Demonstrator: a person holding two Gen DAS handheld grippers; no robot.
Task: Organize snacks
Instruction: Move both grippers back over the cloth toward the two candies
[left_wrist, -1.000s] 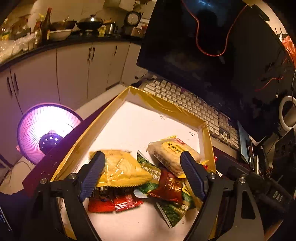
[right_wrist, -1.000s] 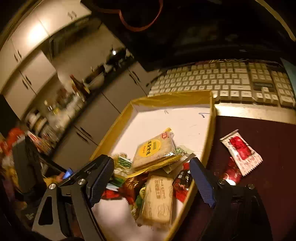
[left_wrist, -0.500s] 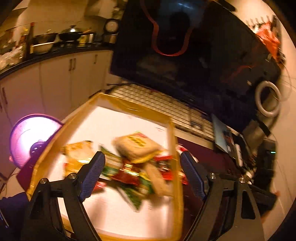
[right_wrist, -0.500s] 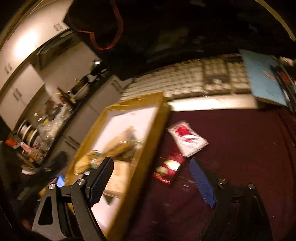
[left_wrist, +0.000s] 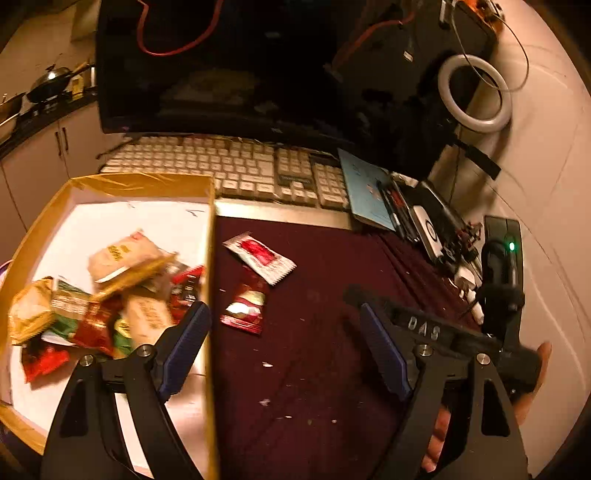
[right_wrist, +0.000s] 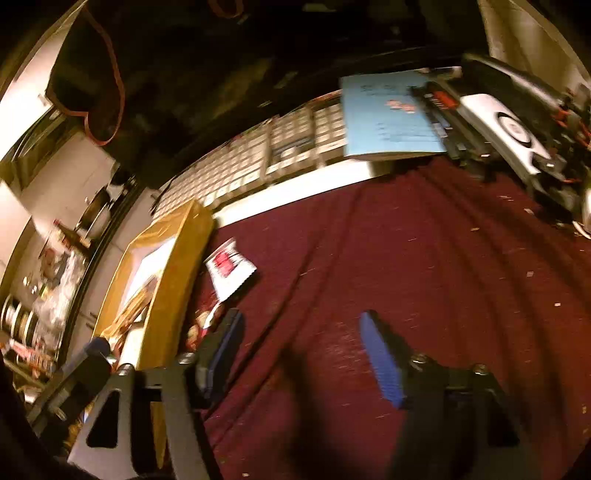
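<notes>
The left gripper (left_wrist: 284, 343) is hovering with its fingers spread wide and holding nothing, straddling the right wall of the yellow-edged box (left_wrist: 211, 236), where a heap of snack packets (left_wrist: 110, 295) is lying. The right gripper (right_wrist: 301, 354), fingers likewise spread and bare, is hanging over the maroon cloth (right_wrist: 424, 266). A white-and-red sachet (left_wrist: 259, 256) and a red packet (left_wrist: 245, 306) are lying on the cloth just beside the box wall, with open cloth stretching rightward toward the keyboard (left_wrist: 229, 166) and blue booklet (right_wrist: 388, 114).
</notes>
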